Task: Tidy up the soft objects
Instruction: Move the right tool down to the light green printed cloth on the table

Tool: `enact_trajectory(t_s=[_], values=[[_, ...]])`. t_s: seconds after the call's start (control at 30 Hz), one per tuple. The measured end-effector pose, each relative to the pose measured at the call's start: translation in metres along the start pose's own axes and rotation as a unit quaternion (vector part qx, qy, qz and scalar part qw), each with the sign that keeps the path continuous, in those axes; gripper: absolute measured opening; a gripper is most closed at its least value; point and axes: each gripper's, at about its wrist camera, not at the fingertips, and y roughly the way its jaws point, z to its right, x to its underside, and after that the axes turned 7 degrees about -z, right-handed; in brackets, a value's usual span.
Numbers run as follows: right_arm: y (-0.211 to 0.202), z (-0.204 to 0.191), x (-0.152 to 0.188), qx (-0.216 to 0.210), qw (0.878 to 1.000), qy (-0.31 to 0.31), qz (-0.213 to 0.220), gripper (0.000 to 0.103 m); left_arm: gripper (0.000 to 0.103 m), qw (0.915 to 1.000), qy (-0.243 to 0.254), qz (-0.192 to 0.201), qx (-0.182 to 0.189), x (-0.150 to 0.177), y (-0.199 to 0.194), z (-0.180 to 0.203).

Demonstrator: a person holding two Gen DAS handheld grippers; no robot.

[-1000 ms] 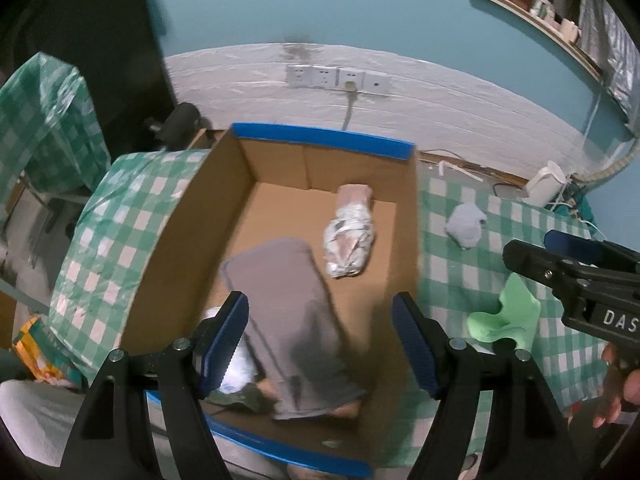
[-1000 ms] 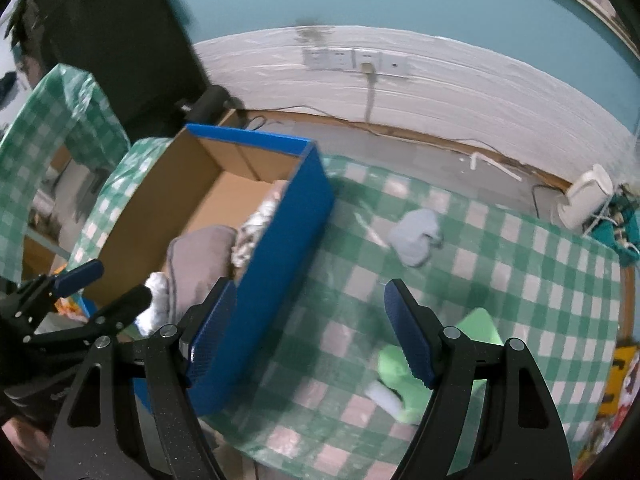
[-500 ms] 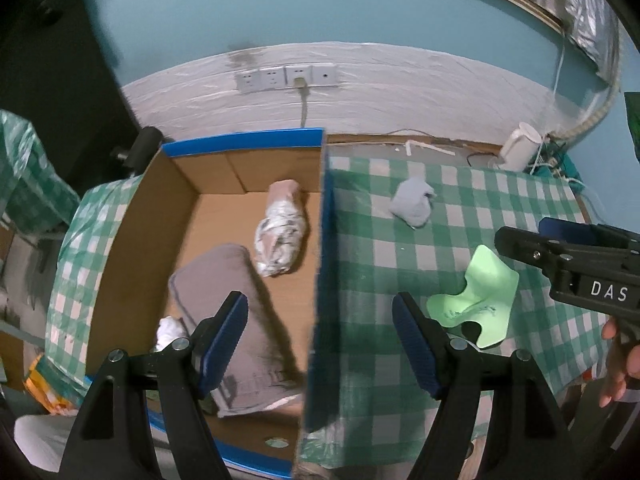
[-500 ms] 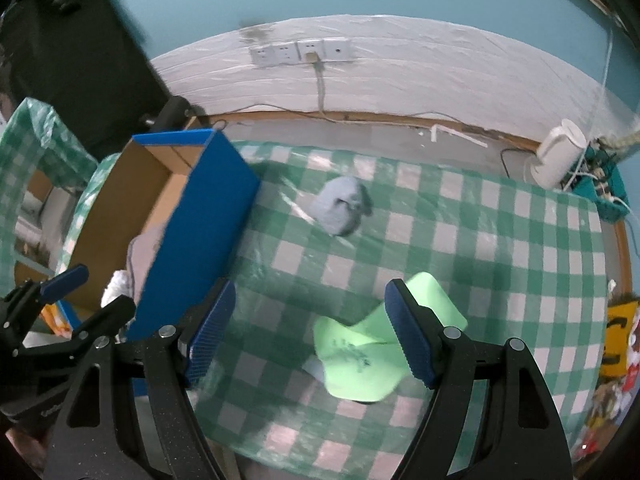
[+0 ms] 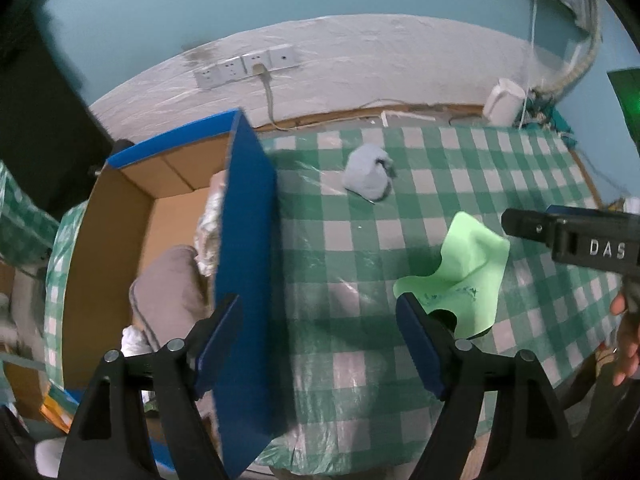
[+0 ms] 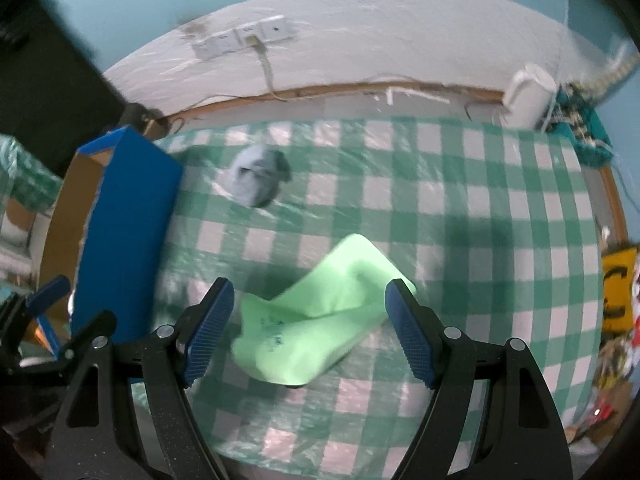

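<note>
A light green cloth (image 6: 316, 332) lies crumpled on the green-checked tablecloth (image 6: 460, 208). My right gripper (image 6: 308, 328) hangs open over it, one finger on each side, pads apart from it. A small blue-grey bundle (image 5: 368, 178) lies farther back. The cardboard box (image 5: 248, 240) with blue outer walls stands at the left and holds a folded grey cloth (image 5: 168, 288) and a white-silver bundle (image 5: 208, 220). My left gripper (image 5: 320, 344) hovers over the box's right wall and the table, its jaws opening, gripping nothing. The green cloth (image 5: 460, 272) lies just right of its right finger.
Wall sockets with a plugged cable (image 5: 248, 64) and a white device (image 5: 502, 102) sit behind the table. The right gripper's body (image 5: 572, 236) and a hand (image 5: 626, 340) show at the right edge. Clutter with a yellow item (image 6: 618, 292) lies beyond the table's right edge.
Both grippers have swung from over the box to the right and lower, over the checked table. The green cloth now sits between the right fingers.
</note>
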Motion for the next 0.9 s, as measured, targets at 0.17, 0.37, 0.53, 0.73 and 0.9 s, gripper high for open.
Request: enact_trajectory(t_s=[0.17,0.37,0.53,0.73,0.9], values=[[0.016,0.022,0.004,-0.004,0.999,0.032,-0.024,0.078,0.080,0.9998,0.014,-0.013,-0.004,-0.004,0.014,0.013],[0.041,0.035,0.011,-0.008,0.997,0.052,-0.056,0.078,0.080,0.9995,0.016,-0.025,-0.009,-0.008,0.032,0.020],[0.059,0.037,0.014,-0.012,0.995,0.067,-0.074,0.078,0.080,0.9990,0.020,-0.036,-0.017,-0.010,0.046,0.024],[0.079,0.038,0.016,-0.016,0.992,0.081,-0.094,0.078,0.080,0.9981,0.028,-0.050,-0.022,-0.007,0.060,0.028],[0.090,0.040,0.016,-0.011,0.991,0.091,-0.101,0.078,0.080,0.9978,0.031,-0.053,-0.022,-0.008,0.063,0.029]])
